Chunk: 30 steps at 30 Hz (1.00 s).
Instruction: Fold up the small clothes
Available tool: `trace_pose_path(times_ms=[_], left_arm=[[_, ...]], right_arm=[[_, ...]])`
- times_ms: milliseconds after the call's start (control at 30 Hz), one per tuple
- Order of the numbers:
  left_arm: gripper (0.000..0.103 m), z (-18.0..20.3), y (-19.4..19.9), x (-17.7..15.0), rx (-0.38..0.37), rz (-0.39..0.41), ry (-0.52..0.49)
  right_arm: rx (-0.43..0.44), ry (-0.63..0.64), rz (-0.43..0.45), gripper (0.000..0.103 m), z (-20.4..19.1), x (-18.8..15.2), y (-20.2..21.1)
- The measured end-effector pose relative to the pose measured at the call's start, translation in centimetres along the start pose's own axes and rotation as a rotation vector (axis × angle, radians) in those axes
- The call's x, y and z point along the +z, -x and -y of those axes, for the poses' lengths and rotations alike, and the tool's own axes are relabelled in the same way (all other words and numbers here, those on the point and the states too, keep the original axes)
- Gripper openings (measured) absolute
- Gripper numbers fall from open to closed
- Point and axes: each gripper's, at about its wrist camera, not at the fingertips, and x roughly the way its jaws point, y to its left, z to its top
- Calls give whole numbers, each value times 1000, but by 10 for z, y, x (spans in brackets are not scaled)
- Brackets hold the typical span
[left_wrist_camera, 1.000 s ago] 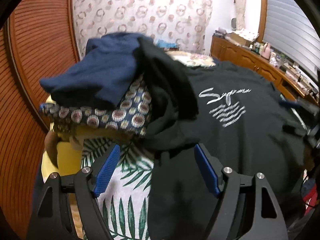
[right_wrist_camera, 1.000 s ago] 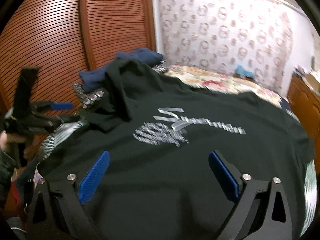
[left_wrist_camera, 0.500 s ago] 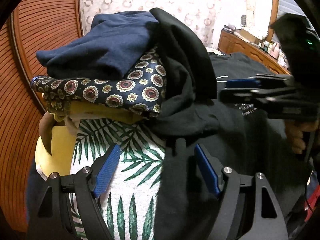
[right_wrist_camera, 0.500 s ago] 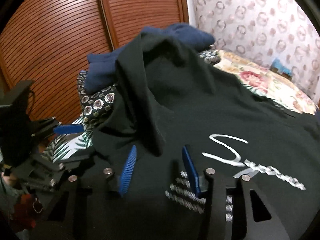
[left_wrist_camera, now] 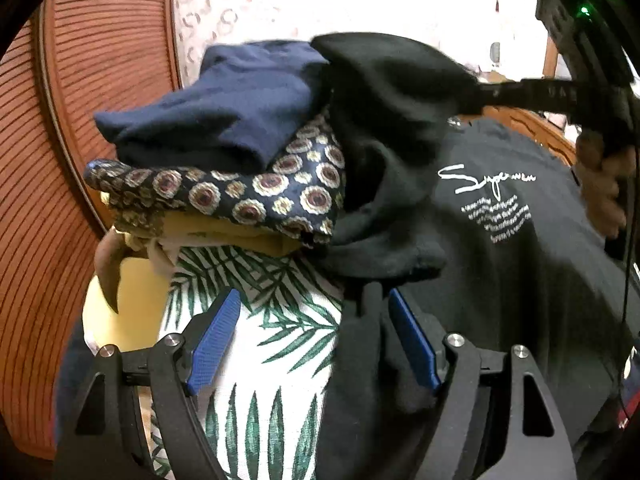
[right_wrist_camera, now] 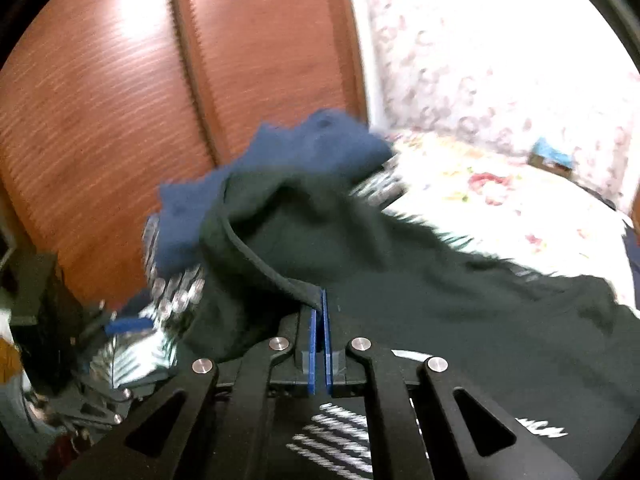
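Observation:
A black T-shirt (left_wrist_camera: 500, 280) with white print lies spread on the bed; its sleeve (left_wrist_camera: 384, 92) is draped up over a pile of clothes. My right gripper (right_wrist_camera: 319, 300) is shut on the sleeve's hem (right_wrist_camera: 280, 276) and lifts it; the gripper also shows at the upper right of the left wrist view (left_wrist_camera: 472, 98). My left gripper (left_wrist_camera: 316, 336) is open, low over the shirt's left edge, with a ridge of black cloth beside its right finger (left_wrist_camera: 412, 344).
The pile holds a navy garment (left_wrist_camera: 224, 120), a dark medallion-print cloth (left_wrist_camera: 260, 192) and yellow fabric (left_wrist_camera: 224, 232). A white palm-leaf sheet (left_wrist_camera: 272, 320) covers the bed. A brown slatted wardrobe (right_wrist_camera: 120, 100) stands left, close behind the pile.
My right gripper closed on the sleeve hem and raised it toward the pile. My left gripper stayed open and crept slightly forward along the shirt's edge.

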Motion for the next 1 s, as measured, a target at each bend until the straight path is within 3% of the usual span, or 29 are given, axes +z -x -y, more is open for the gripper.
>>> trace_pose_path(times_ms=[67, 333, 433, 500, 667, 733, 833, 1000], left_arm=[[77, 0, 2, 0, 4, 6, 0], [77, 3, 4, 2, 9, 3, -6], [77, 5, 4, 3, 10, -4, -10], [77, 5, 2, 4, 10, -10, -14], [77, 6, 0, 5, 12, -21, -9], [77, 6, -1, 5, 16, -22, -7], [77, 6, -1, 5, 20, -17, -6], [77, 4, 1, 4, 21, -6, 6]], right_arm=[[-62, -31, 3, 3, 13, 3, 5], [-192, -82, -139, 3, 37, -8, -31], [-287, -41, -198, 19, 37, -14, -45], [-328, -29, -215, 40, 36, -15, -50], [-377, -81, -213, 41, 51, -14, -46], [-341, -104, -178, 41, 49, -13, -37], [-207, -96, -145, 41, 28, -17, -33], [-15, -35, -194, 41, -24, -46, -51]])
